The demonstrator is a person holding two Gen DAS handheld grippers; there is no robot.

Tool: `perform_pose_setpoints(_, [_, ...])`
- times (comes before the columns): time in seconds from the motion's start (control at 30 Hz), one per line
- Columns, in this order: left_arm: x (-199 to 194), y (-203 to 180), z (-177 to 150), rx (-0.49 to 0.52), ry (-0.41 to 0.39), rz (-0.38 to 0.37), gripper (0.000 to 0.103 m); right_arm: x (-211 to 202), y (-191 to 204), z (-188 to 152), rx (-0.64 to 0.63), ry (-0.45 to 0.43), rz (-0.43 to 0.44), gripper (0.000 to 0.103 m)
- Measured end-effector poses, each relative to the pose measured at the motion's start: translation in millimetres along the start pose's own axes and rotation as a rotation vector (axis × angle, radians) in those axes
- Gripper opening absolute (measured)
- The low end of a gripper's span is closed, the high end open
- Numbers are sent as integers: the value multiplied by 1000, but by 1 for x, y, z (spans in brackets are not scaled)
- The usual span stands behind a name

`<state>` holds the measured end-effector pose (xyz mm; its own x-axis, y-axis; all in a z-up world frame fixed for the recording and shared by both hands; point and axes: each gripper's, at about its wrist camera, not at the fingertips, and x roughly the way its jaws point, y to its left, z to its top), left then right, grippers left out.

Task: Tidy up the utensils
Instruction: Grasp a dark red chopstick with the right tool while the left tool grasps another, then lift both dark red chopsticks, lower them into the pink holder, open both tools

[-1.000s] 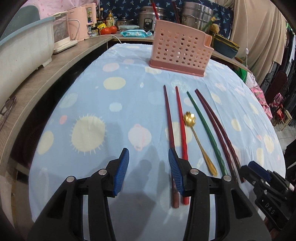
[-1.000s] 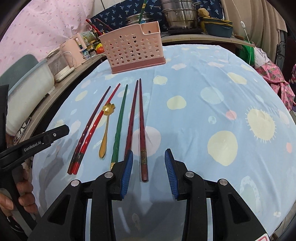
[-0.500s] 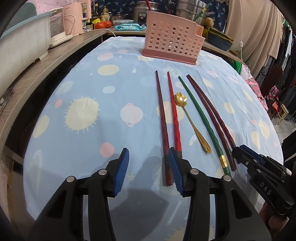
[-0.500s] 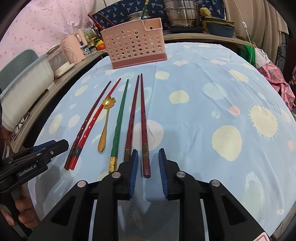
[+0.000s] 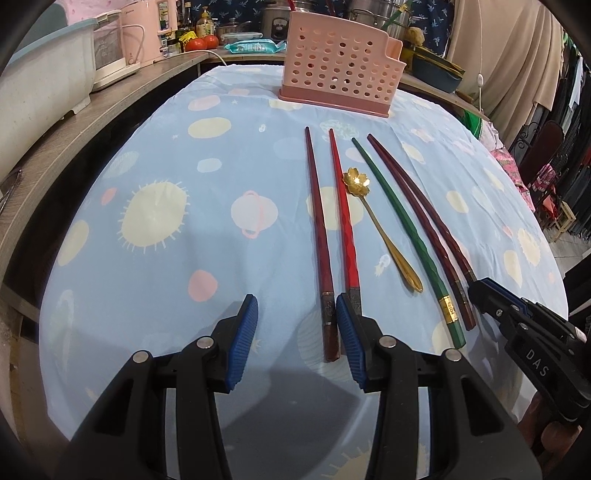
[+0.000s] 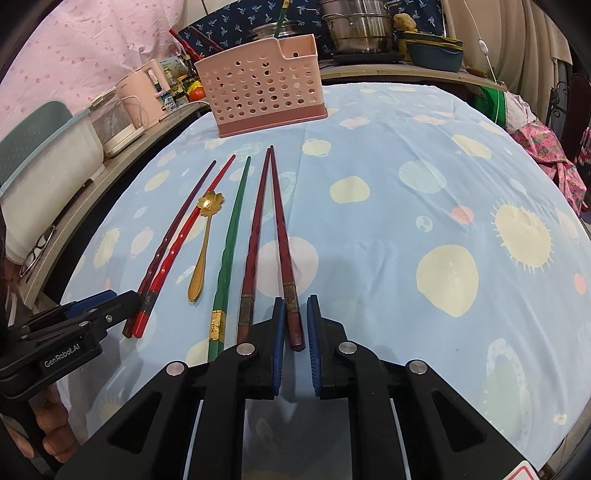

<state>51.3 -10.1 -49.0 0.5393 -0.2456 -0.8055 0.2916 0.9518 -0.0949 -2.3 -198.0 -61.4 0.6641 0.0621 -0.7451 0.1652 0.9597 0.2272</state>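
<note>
Five chopsticks and a gold flower-bowl spoon (image 6: 203, 254) lie side by side on the blue patterned tablecloth (image 6: 388, 184). A pink perforated basket (image 6: 262, 96) stands at the far edge. My right gripper (image 6: 295, 301) straddles the near end of the rightmost dark red chopstick (image 6: 282, 240). Its jaws are closing, with a thin gap still showing and the stick flat on the cloth. My left gripper (image 5: 295, 301) is open; the end of the leftmost dark red chopstick (image 5: 316, 221) lies just inside its right pad (image 5: 347, 332). The red chopstick (image 5: 341, 221) and green chopstick (image 5: 402, 225) lie untouched.
A wooden counter (image 5: 74, 133) runs along the left with a white tub (image 5: 40, 96) and pink appliances (image 5: 147, 33). Pots (image 6: 358, 29) and dishes stand behind the basket. Clothes hang at the far right. The cloth to the right of the chopsticks is bare.
The right jaws have narrowed from well apart to nearly touching the rightmost chopstick. The left gripper's view has shifted a little, so the chopstick ends now show between its fingers.
</note>
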Motion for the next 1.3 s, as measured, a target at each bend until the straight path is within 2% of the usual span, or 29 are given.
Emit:
perform_pose_setpoints(0.1, [0, -1, -1, 7, -2, 7, 40, 0, 0, 0, -1, 0, -1, 11])
perform_pose_setpoints(0.23, [0, 0, -2, 5, -3, 8, 31, 0, 0, 0, -1, -1, 0, 11])
perform_pose_setpoints(0.47, [0, 2, -3, 1, -1, -4, 8, 0, 0, -1, -3, -1, -1, 11])
perform_pose_setpoints(0.9, [-5, 3, -1, -14, 9, -36, 7, -1, 0, -1, -2, -1, 3, 8])
perform_pose_setpoints(1.3, [-30, 6, 17, -31, -50, -51, 7, -25, 1, 15, 7, -58, 33, 7])
